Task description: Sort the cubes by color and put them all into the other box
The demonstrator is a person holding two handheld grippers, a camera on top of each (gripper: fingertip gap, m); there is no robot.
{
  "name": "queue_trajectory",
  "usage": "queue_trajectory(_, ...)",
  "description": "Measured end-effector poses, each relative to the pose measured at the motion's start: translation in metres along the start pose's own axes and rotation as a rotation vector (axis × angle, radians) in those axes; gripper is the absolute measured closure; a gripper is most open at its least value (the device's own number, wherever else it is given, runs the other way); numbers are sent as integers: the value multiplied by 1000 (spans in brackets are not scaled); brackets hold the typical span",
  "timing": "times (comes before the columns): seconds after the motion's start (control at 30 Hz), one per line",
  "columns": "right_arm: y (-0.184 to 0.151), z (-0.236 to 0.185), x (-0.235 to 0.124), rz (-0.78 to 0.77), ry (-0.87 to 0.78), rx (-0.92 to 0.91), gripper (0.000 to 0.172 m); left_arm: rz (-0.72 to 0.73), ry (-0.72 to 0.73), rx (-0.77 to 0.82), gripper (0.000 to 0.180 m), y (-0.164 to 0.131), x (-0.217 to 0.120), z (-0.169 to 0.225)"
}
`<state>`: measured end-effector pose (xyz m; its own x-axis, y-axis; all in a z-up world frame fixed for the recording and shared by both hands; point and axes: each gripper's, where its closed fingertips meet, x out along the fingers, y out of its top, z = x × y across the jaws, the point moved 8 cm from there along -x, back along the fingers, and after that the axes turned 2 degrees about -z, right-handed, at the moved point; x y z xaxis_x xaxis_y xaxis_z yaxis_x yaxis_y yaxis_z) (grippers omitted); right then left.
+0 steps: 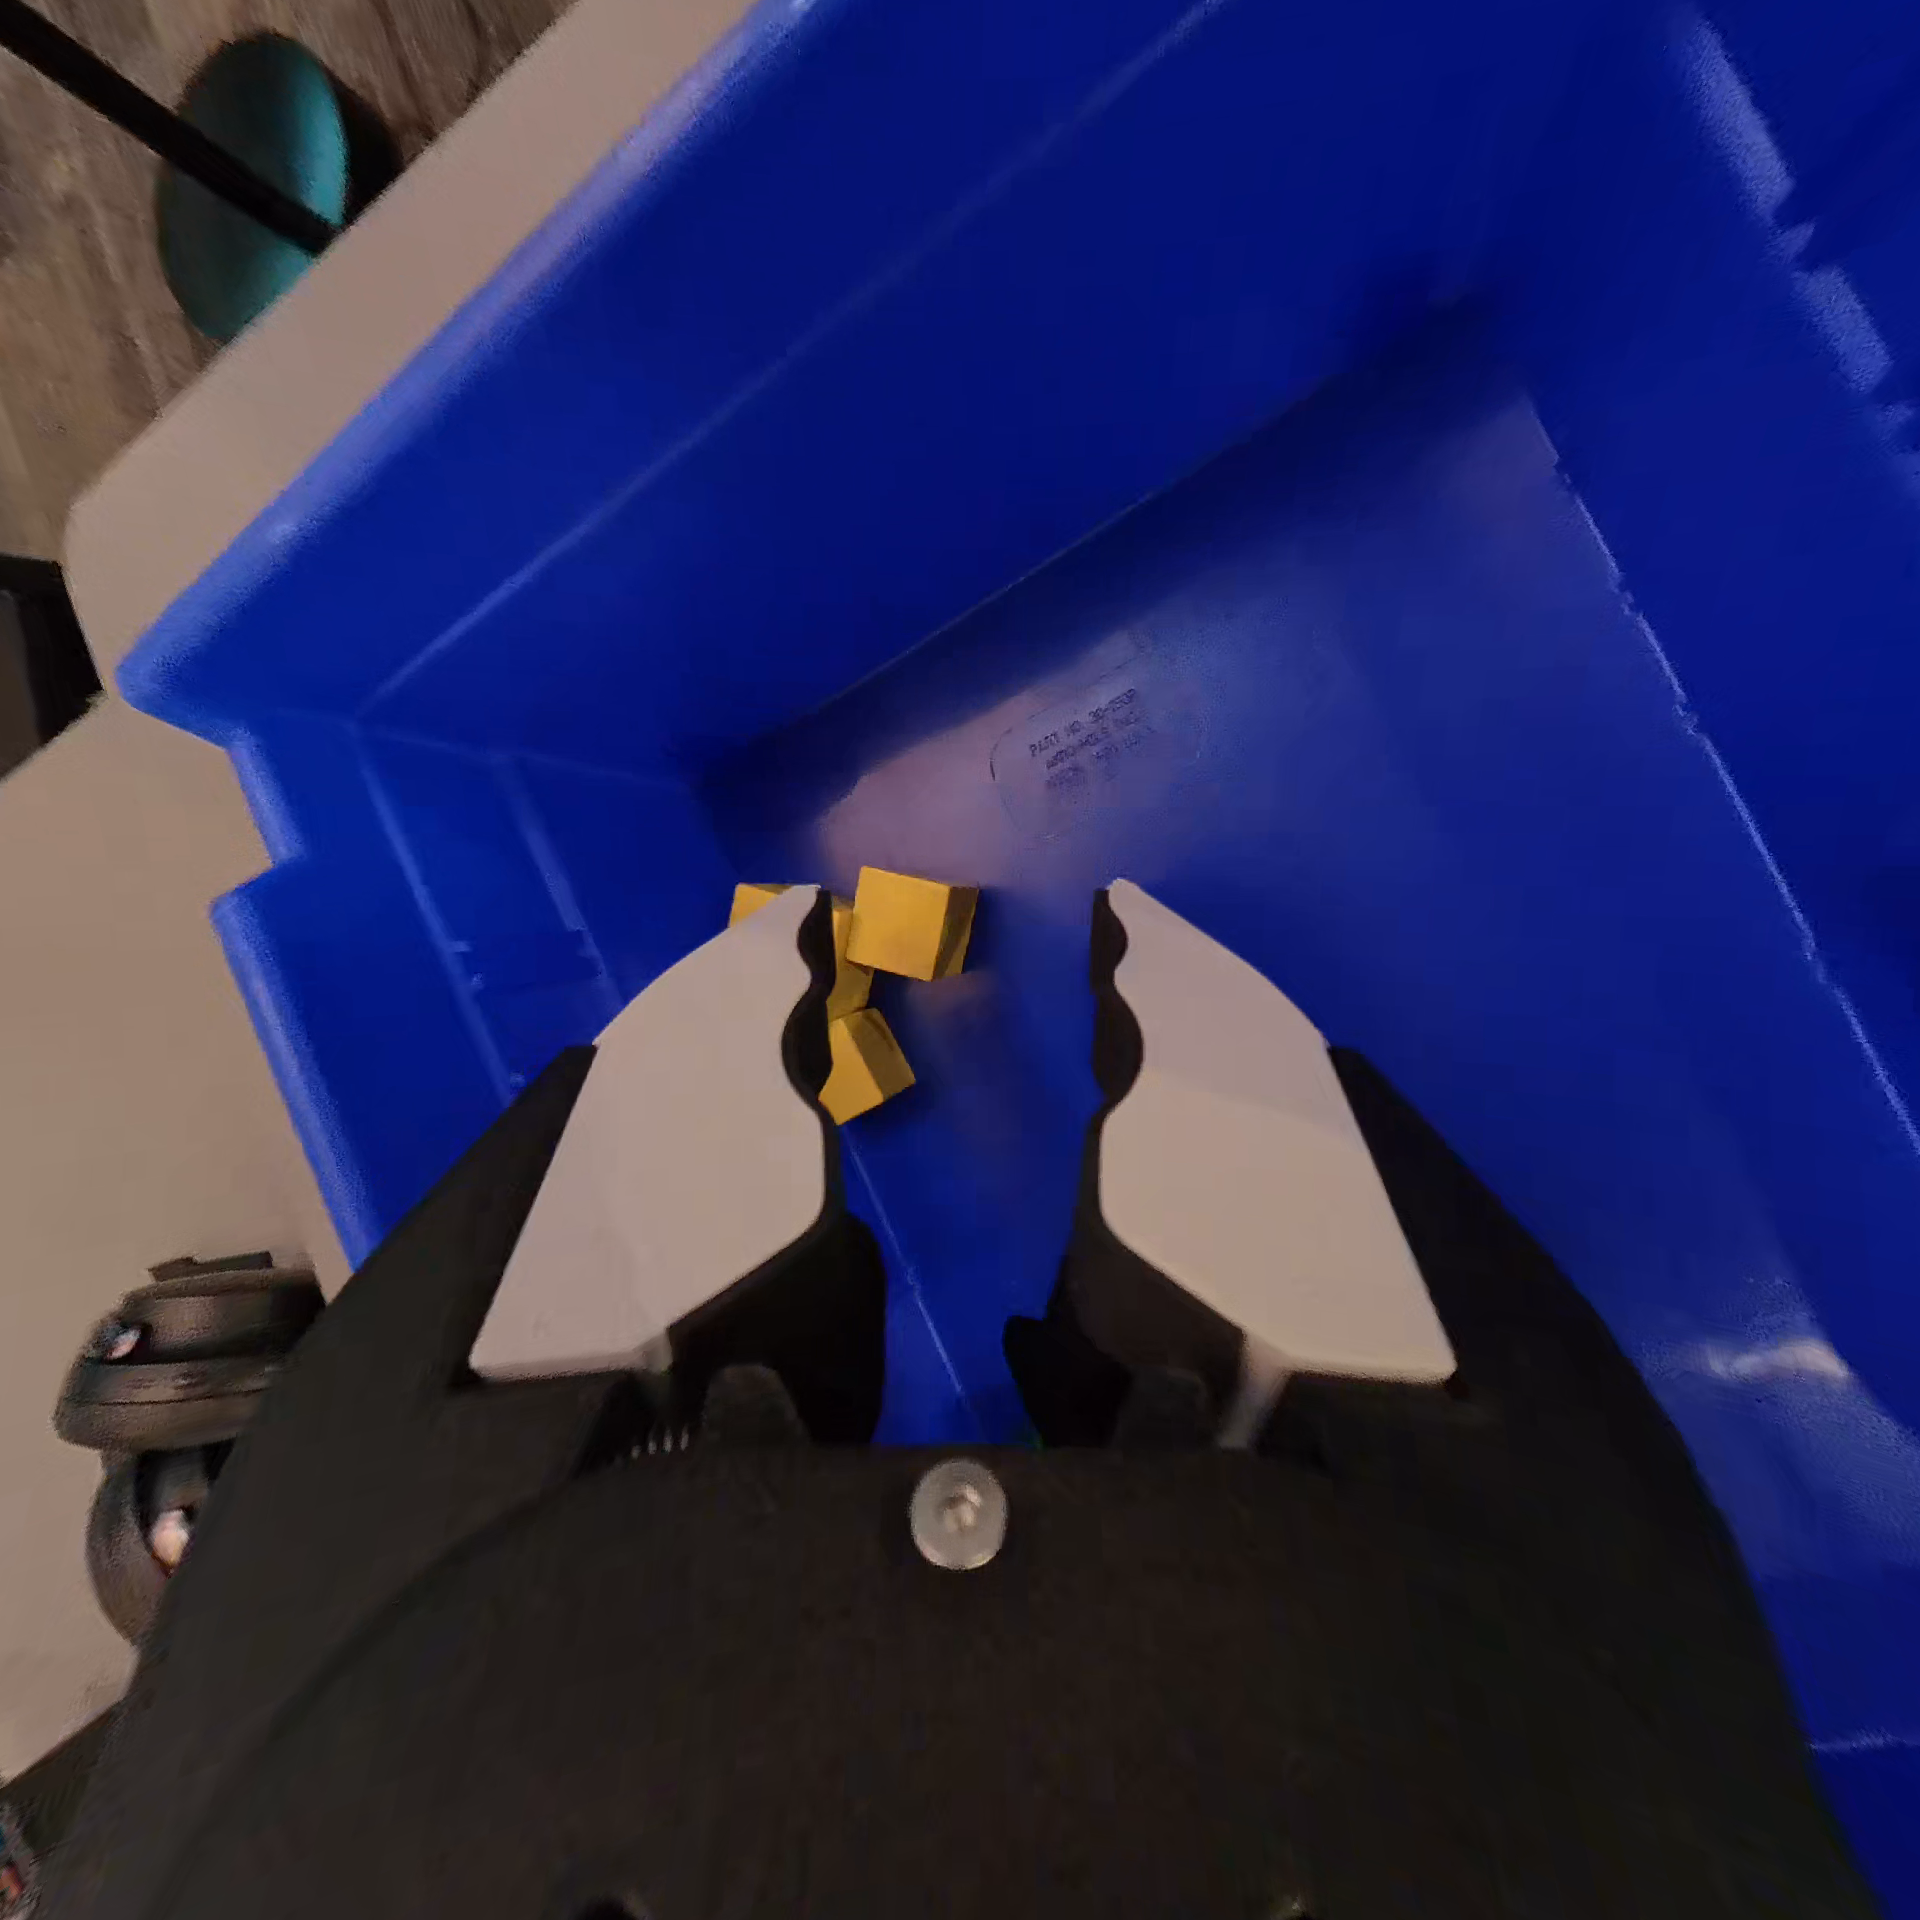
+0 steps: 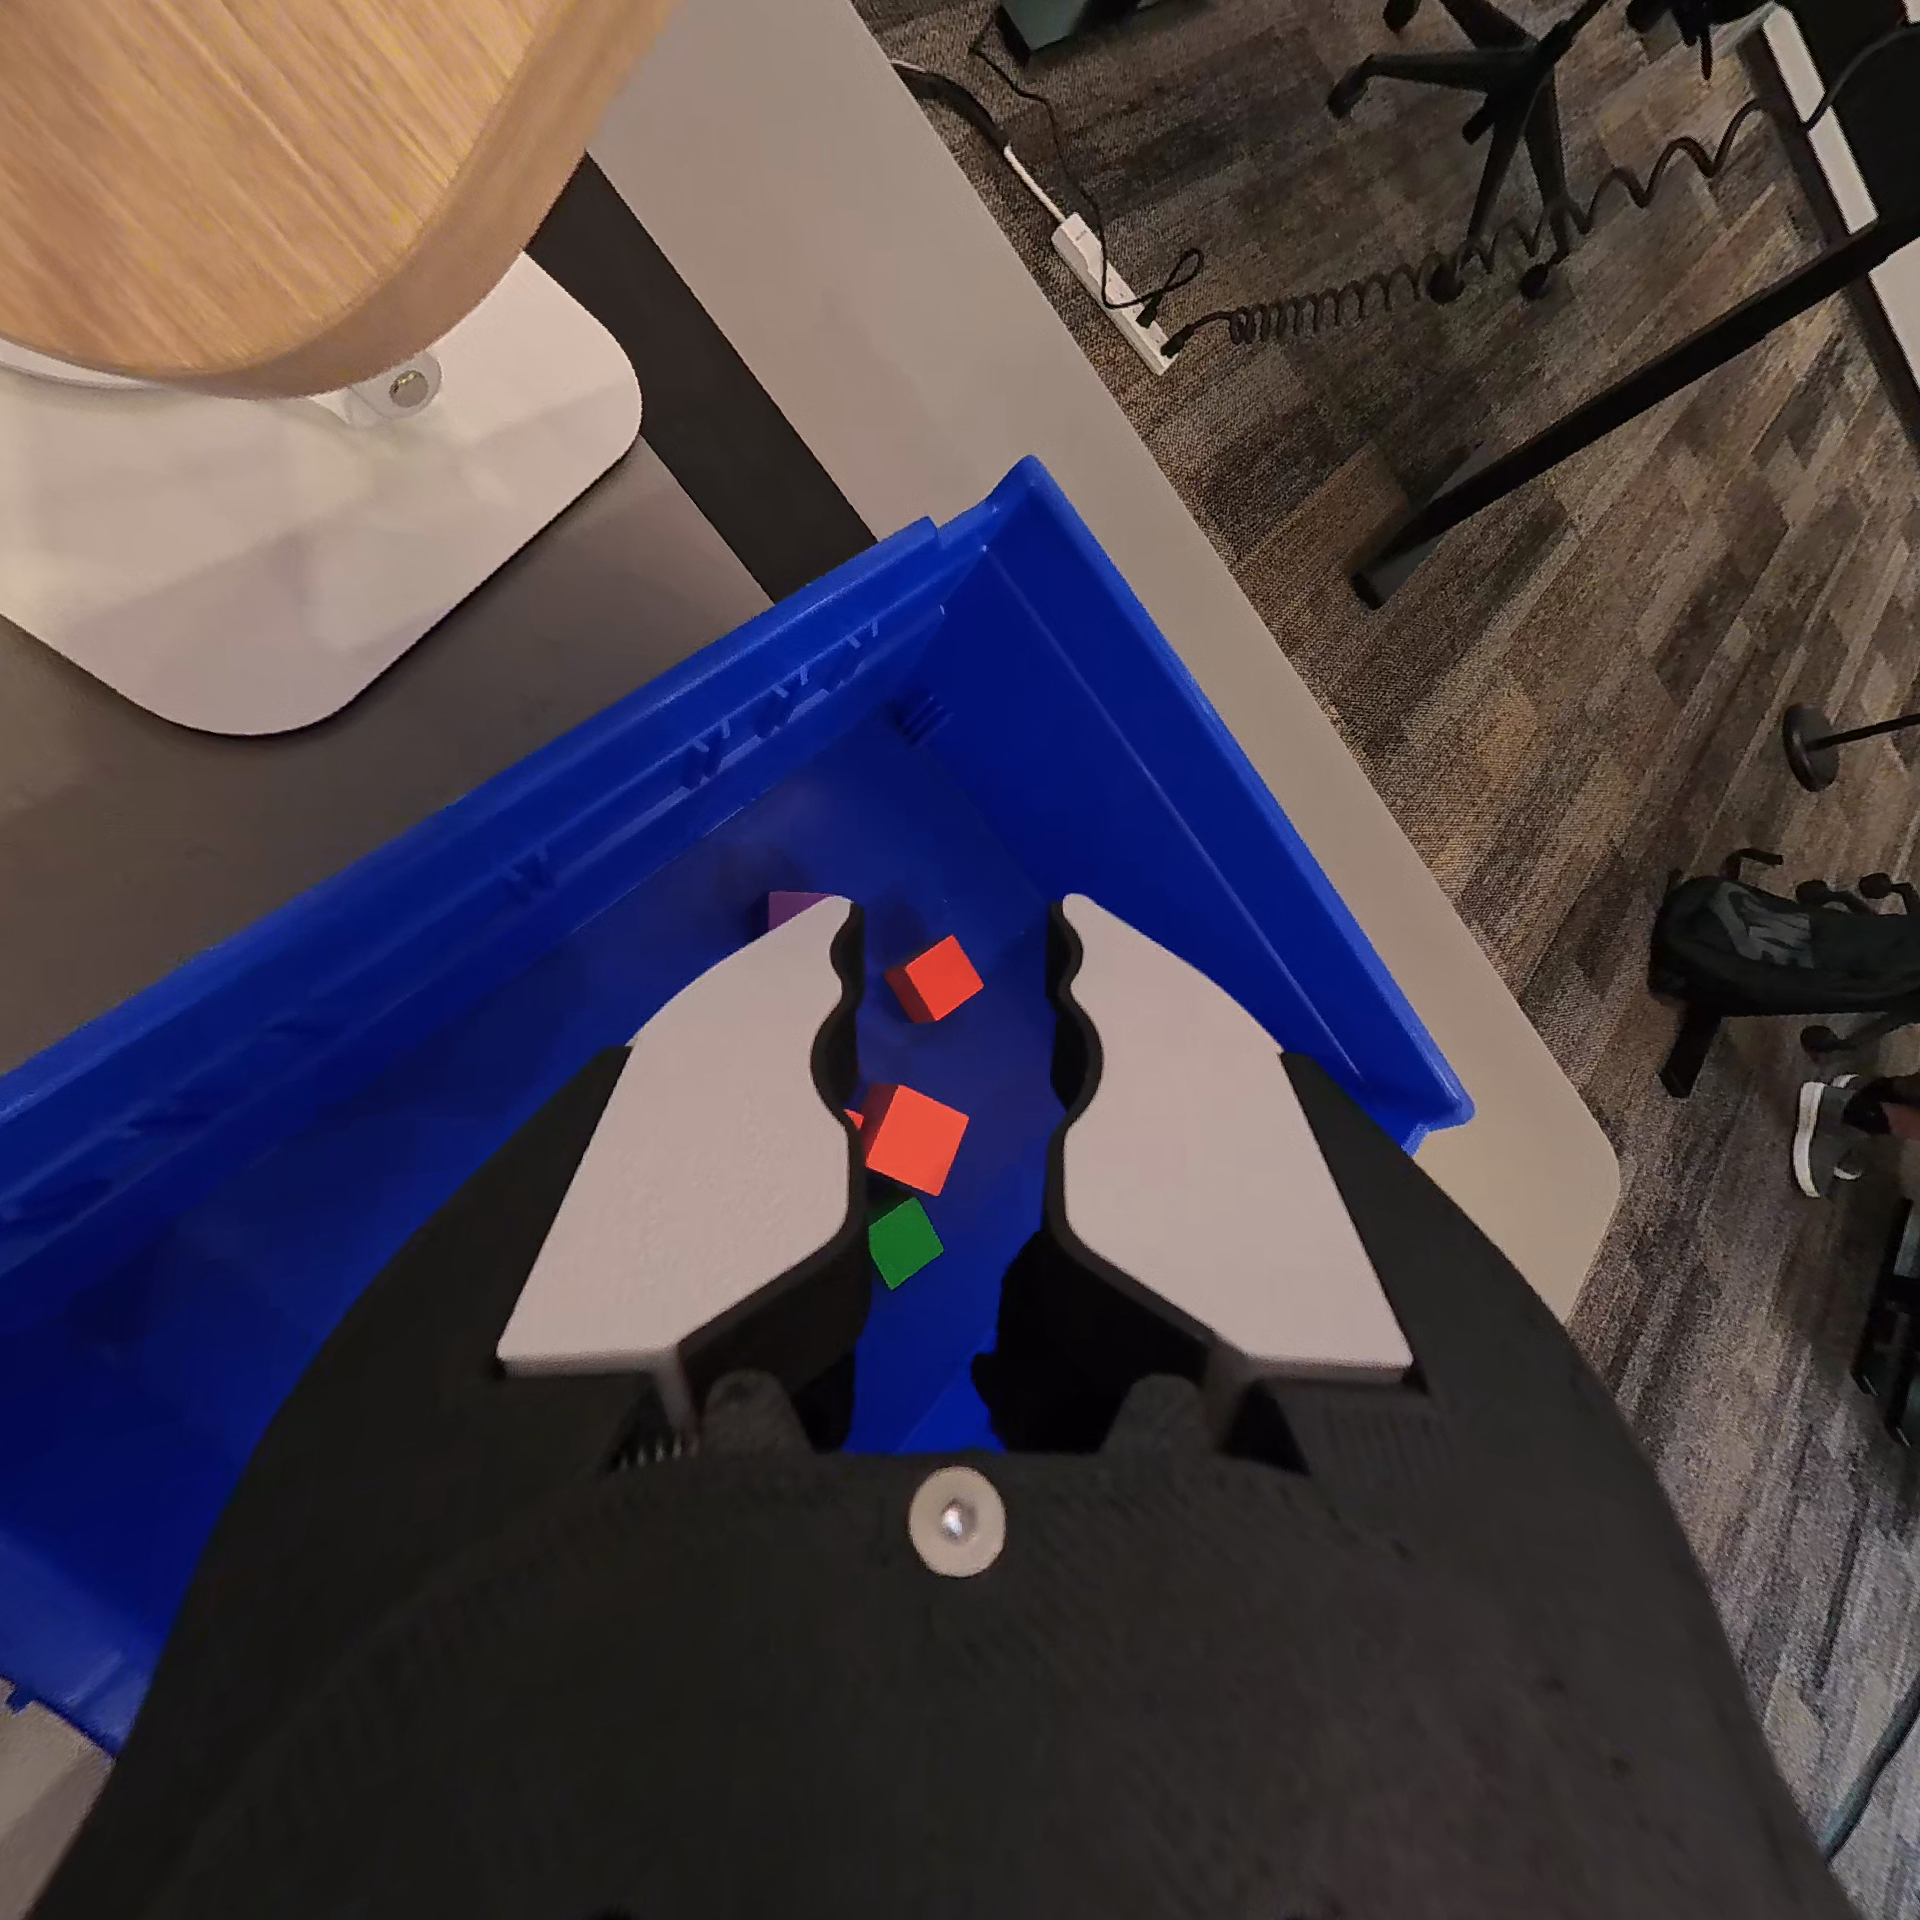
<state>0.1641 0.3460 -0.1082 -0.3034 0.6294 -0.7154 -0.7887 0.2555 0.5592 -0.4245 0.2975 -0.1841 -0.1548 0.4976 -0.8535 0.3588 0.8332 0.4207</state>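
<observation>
In the left wrist view my left gripper (image 1: 961, 914) hangs open inside a blue box (image 1: 790, 436), holding nothing. Several yellow cubes (image 1: 912, 925) lie clustered in the box's corner, just beside the left fingertip (image 1: 774, 935); another yellow cube (image 1: 862, 1065) lies nearer. In the right wrist view my right gripper (image 2: 956, 920) is open over a second blue box (image 2: 1174, 790), with nothing in its grasp. Below it on the box floor lie a red cube (image 2: 935, 979), a second red cube (image 2: 914, 1138), a green cube (image 2: 902, 1242) and a purple cube (image 2: 795, 906), partly hidden by the left finger.
Both boxes stand on a light table (image 2: 894, 270) whose edge runs along the right box. A white stand with a wooden panel (image 2: 312, 499) is behind the right box. Office chairs and cables sit on the floor (image 2: 1558, 727). A teal stool (image 1: 249, 187) is beyond the left box.
</observation>
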Motion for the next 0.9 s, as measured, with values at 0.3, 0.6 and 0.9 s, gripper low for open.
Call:
queue_trajectory(0.3,0,-2,4,-12,1,-10,137,-85,26,-80,131,-3,20,-9)
queue_trajectory(0.6,1,-6,7,-15,10,-26,137,-137,108,-57,120,-4,26,-10)
queue_trajectory(0.9,0,-2,4,-15,-3,-18,137,-124,-137,-84,137,-6,0,1)
